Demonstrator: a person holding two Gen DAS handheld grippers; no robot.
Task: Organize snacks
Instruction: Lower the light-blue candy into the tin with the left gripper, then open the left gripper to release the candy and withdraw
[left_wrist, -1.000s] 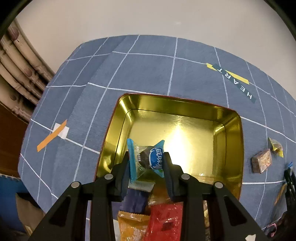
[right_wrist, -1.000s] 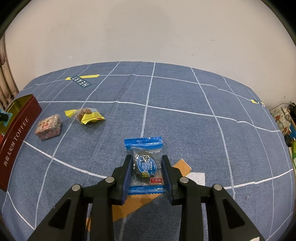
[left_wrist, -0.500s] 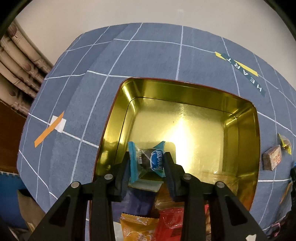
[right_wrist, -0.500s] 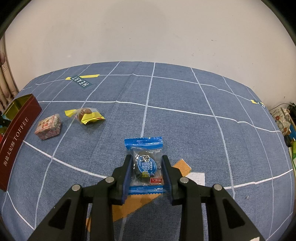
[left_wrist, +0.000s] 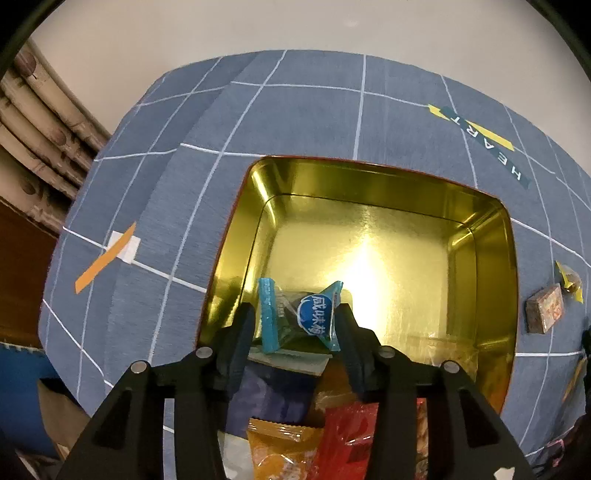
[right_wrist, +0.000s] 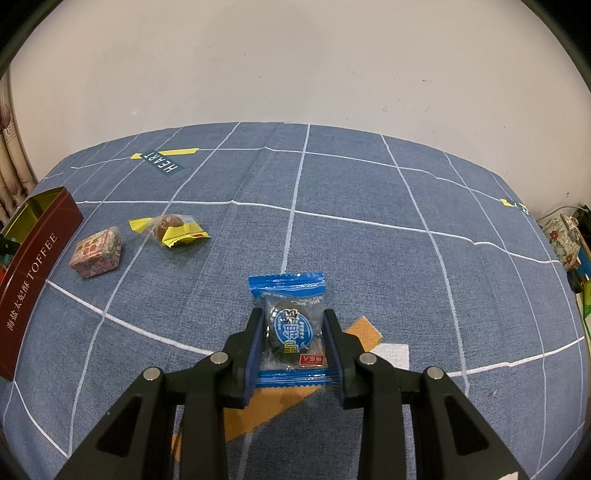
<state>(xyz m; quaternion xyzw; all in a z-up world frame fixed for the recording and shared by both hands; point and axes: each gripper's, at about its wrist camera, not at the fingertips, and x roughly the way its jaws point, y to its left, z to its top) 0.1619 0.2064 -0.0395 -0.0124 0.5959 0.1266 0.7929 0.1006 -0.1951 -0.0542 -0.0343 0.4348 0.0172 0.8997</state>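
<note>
Already several wrapped snacks are lying in the gold tin (left_wrist: 480, 236), and the left gripper (left_wrist: 295, 325) is opening its jaws around a blue packet (left_wrist: 299, 317) above them. Meanwhile the right gripper (right_wrist: 293, 343) is holding another blue packet (right_wrist: 290, 325) with jaws clamped narrow over the bench (right_wrist: 369, 240) — a pink box (right_wrist: 96, 252) and a yellow-wrapped sweet (right_wrist: 171, 229) are waiting beside the tin.

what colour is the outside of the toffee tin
Dark red with white lettering; the toffee tin shows it best in the right wrist view.
</note>
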